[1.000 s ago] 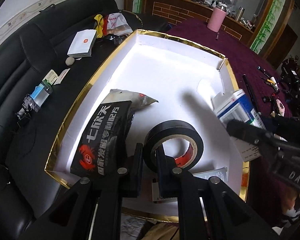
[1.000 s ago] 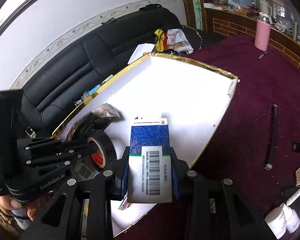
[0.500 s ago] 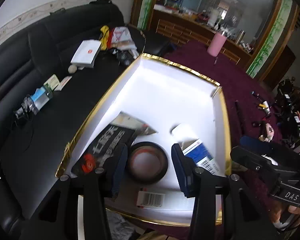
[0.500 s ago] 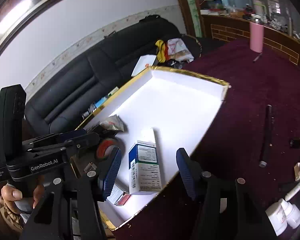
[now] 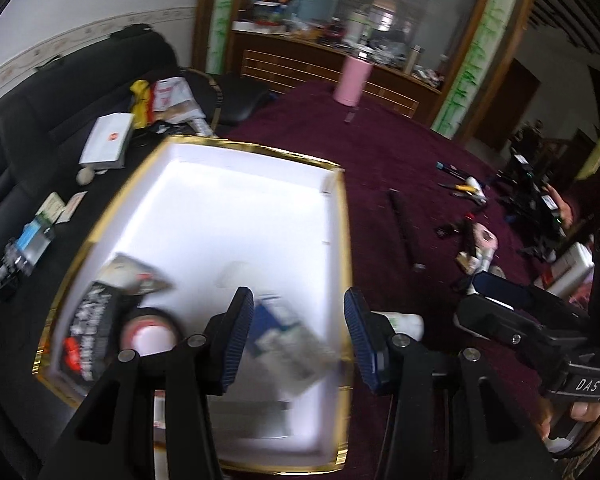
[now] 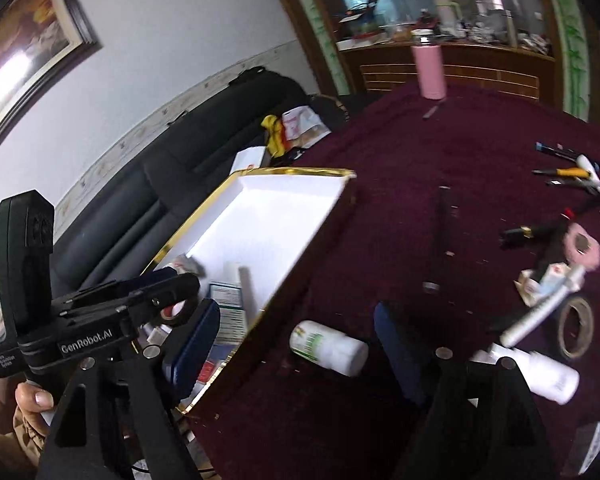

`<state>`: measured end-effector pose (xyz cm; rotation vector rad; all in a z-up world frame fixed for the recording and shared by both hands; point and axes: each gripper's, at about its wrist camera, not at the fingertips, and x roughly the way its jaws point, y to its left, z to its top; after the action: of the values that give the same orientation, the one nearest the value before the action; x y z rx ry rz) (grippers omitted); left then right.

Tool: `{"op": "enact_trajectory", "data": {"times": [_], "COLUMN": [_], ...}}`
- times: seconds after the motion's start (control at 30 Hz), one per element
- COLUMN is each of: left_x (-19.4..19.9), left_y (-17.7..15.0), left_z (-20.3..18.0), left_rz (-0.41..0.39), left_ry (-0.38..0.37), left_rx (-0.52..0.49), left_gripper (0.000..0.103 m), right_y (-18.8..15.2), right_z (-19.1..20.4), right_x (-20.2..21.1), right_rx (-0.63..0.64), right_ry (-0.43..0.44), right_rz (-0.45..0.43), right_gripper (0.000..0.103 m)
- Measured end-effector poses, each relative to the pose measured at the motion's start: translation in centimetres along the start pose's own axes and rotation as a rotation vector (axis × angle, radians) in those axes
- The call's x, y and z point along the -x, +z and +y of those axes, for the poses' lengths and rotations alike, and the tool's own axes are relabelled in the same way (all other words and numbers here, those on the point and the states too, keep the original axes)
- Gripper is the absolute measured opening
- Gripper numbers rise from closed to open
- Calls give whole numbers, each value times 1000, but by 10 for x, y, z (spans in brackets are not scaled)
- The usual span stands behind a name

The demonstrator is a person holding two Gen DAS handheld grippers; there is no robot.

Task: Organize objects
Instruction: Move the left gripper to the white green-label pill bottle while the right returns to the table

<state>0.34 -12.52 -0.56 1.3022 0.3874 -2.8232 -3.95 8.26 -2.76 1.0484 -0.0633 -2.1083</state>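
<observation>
Since 1 s ago I've let go of both things: tape roll [image 5: 150, 330] and blue-white box [image 5: 288, 338] now lie inside the gold-rimmed tray [image 5: 342, 216], and both my grippers have pulled up and back w/ fingers spread.

L to R in left wrist view: black sofa [image 5: 28, 120] w/ a white book [image 5: 108, 142] on it, then the tray. In its near left corner a black snack bag [image 5: 90, 330], tape roll just beside it, box next over to the R. All blurred, so can't tell if they touch. My left gripper [image 5: 298, 334] hangs above the tray's near end, wide apart, holding nothing.

Further R, on the maroon tablecloth [image 5: 400, 152]: a white bottle [image 6: 328, 348] on its side just outside the tray's rim, lying between the spread fingers of my right gripper [image 6: 296, 344], not gripped. Then a black rod [image 6: 440, 236], second tape ring [image 6: 576, 328] and a clutter of tubes and pens at far R. Pink flask [image 6: 430, 68] stands upright at the table's far edge.
</observation>
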Motion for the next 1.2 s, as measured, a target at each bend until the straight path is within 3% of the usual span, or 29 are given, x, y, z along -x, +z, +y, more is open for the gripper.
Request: {"op": "enact_trajectory", "data": {"times": [0.23,0.47,0.67,0.93,1.2], "left_x": [-14,-29,-48,-60,-68], "left_y": [2,-1,0,-5,-19], "left_z": [-51,-84,-96,-108,-113], "left_rz": [12,40,96,151,188], "left_ry": [-73,-89,-95,-70,-73], "left_rx": [-85,-171,-259,-478,-581], "left_gripper": [46,46,46,46,46], "right_y": [-8,-18,-24,-30,-31], "right_z": [-26,-65,-90,-117,-110], "right_x": [20,36,41,54,48], "right_rx": [-47,-122,-170,-201,-198], "right_ry": [-45,-84,-102,-157,-150], "right_rz": [-34,-49,-48,-48,-29], "right_gripper": [85,85,85,88,92]}}
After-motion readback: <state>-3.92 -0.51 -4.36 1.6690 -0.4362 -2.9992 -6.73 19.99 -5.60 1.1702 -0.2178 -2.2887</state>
